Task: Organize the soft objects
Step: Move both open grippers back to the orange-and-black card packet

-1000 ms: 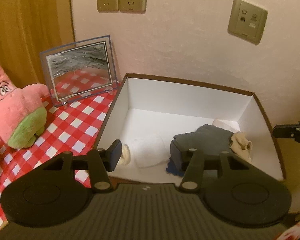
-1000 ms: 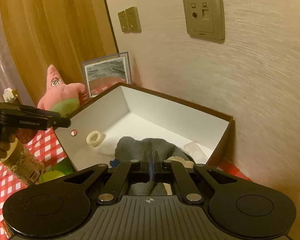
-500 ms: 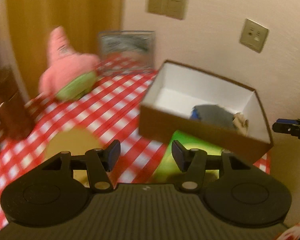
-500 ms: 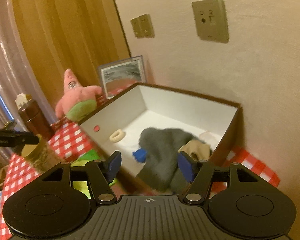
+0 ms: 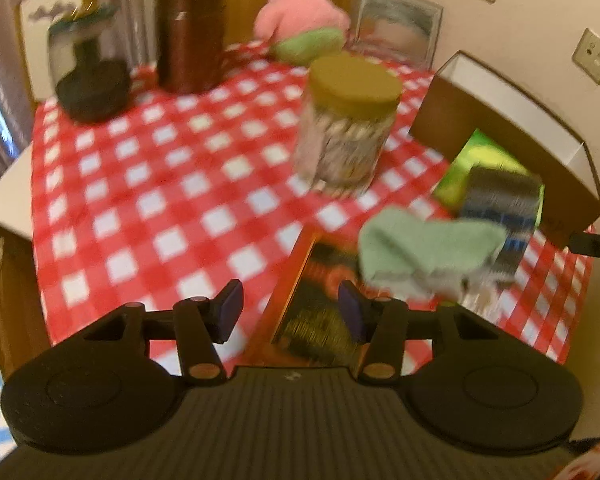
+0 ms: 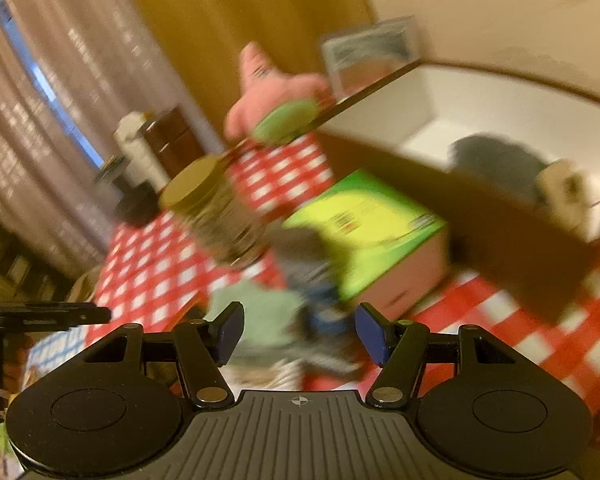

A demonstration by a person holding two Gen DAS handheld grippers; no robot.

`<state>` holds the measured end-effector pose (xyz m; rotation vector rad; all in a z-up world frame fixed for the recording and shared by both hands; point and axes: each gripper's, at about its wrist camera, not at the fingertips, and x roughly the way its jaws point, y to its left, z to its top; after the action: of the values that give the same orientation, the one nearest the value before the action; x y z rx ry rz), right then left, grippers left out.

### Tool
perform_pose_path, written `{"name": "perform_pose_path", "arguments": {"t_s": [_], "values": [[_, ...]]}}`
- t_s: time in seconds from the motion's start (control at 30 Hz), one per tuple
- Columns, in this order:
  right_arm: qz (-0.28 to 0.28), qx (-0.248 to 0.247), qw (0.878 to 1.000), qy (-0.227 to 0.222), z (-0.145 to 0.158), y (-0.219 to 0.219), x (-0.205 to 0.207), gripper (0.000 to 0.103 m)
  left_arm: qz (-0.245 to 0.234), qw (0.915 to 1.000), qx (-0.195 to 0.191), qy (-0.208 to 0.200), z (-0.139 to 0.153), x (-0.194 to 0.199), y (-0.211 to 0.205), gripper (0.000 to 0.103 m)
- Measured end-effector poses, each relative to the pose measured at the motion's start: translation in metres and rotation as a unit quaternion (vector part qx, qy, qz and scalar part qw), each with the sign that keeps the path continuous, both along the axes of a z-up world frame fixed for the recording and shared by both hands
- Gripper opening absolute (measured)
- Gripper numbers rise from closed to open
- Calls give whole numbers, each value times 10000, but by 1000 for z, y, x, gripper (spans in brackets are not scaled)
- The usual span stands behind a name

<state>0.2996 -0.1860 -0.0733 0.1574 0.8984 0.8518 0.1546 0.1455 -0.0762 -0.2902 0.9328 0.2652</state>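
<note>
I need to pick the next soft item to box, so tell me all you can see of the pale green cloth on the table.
The pale green cloth looks soft and knitted, loosely folded or bunched, perhaps a sock or small towel; blur hides detail. It lies outside the brown box, on the checked tablecloth, partly over an orange-edged book and against a dark striped fabric. In the right wrist view it sits just beyond the open jaws, which do not touch it.

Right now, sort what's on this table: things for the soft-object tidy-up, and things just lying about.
For the job:
- mint-green cloth
- striped dark cloth
- pink star plush
- brown box, grey cloth inside

Just lying about:
- gold-lidded jar
- brown canister
- picture frame
- green carton
- book
</note>
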Motion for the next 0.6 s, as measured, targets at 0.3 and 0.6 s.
{"name": "perform_pose_path", "arguments": {"t_s": [0.3,0.6], "values": [[763,-210,9969,42,-20,62,-48,49,-141,9987,-425,230,-39,-32,12,48],[1140,-717,9905,280,-58,116,-72,26,-262,9945,-988,247,-64,-21,29,48]]}}
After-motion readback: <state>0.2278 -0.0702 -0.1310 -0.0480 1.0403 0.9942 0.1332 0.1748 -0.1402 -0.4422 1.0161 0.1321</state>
